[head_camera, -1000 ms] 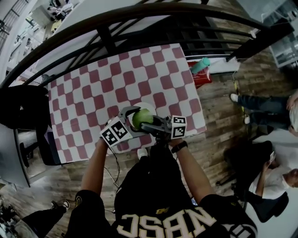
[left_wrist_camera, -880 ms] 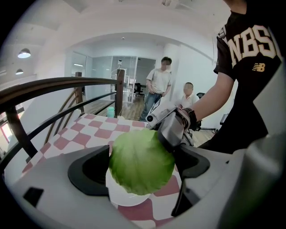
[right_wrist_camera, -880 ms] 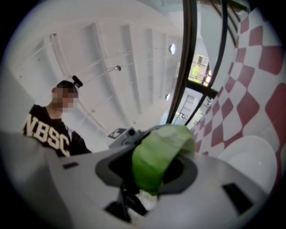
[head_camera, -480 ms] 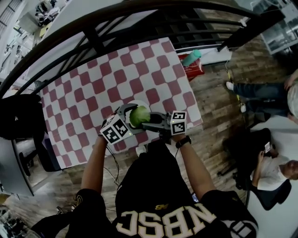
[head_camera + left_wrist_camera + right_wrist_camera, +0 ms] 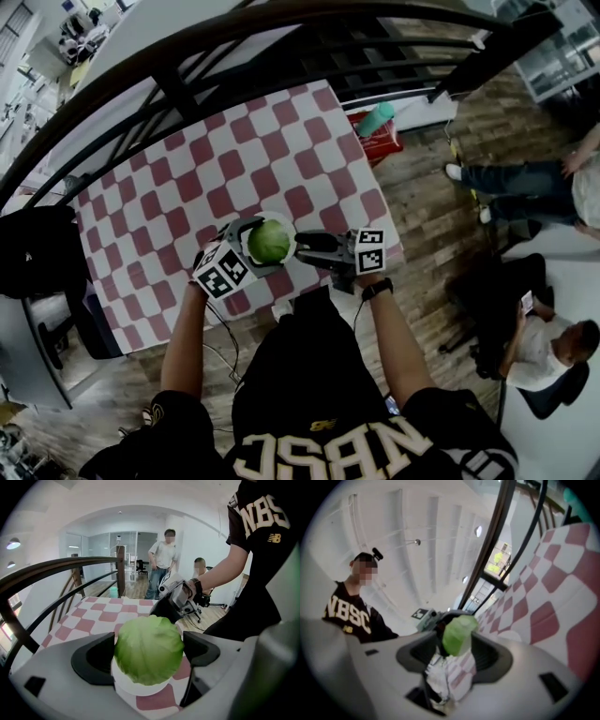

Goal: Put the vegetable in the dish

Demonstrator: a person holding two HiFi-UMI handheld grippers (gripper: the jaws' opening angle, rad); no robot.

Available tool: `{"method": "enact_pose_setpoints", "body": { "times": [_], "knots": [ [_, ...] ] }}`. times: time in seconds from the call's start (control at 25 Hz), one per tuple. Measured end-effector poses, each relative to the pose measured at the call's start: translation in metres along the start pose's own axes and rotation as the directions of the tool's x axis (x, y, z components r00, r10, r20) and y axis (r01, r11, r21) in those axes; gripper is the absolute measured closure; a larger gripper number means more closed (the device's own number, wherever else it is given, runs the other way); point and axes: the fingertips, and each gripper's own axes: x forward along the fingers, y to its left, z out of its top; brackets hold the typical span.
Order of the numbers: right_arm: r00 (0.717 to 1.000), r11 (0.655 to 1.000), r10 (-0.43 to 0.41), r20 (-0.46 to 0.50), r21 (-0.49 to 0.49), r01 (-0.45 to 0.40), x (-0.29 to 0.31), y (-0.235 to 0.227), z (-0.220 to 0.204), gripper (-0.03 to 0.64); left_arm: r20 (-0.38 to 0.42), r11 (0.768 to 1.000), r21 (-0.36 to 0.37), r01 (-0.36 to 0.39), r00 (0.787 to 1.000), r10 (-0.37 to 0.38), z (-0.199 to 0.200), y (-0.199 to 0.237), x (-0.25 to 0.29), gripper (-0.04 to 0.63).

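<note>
1. The round, pale-green leafy head of cabbage (image 5: 269, 241) sits on the small white dish (image 5: 136, 688), near the front edge of the red-and-white chequered tablecloth (image 5: 187, 178).
2. It is close to ball-shaped, with no clear long axis, and its domed top faces up.
3. The left gripper (image 5: 149, 641) clasps the cabbage, one jaw on each side.
4. The right gripper (image 5: 302, 247) lies level just beside the cabbage, not touching it. Its jaws have just been opening and stand wide, gripping nothing.

A red-and-white checked table (image 5: 187, 178) bears a white dish (image 5: 140, 688)
</note>
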Motion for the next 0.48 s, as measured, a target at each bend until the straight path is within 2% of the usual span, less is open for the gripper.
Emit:
{"method": "enact_pose_setpoints", "body": {
  "times": [0.12, 0.24, 0.36, 0.48],
  "knots": [
    [0.990, 0.989, -0.114, 0.079, -0.082, 0.120, -0.013, -0.013, 0.022, 0.394, -0.045, 0.998, -0.006, -0.058, 0.997, 0.058, -0.015, 0.012, 0.001, 0.121],
    [0.979, 0.961, -0.196, 0.057, -0.187, 0.203, -0.010, -0.018, 0.026, 0.396, -0.109, 0.993, 0.001, -0.115, 0.987, 0.115, -0.033, 0.015, 0.013, 0.123],
    [0.975, 0.943, -0.221, -0.003, -0.256, 0.213, 0.001, -0.016, 0.018, 0.396, -0.126, 0.986, -0.041, -0.161, 0.980, 0.155, -0.046, 0.016, 0.024, 0.126],
    [0.976, 0.939, -0.218, -0.013, -0.276, 0.206, 0.010, -0.013, 0.016, 0.396, -0.148, 0.972, -0.062, -0.229, 0.965, 0.218, -0.054, 0.024, 0.034, 0.126]
  ]
}}
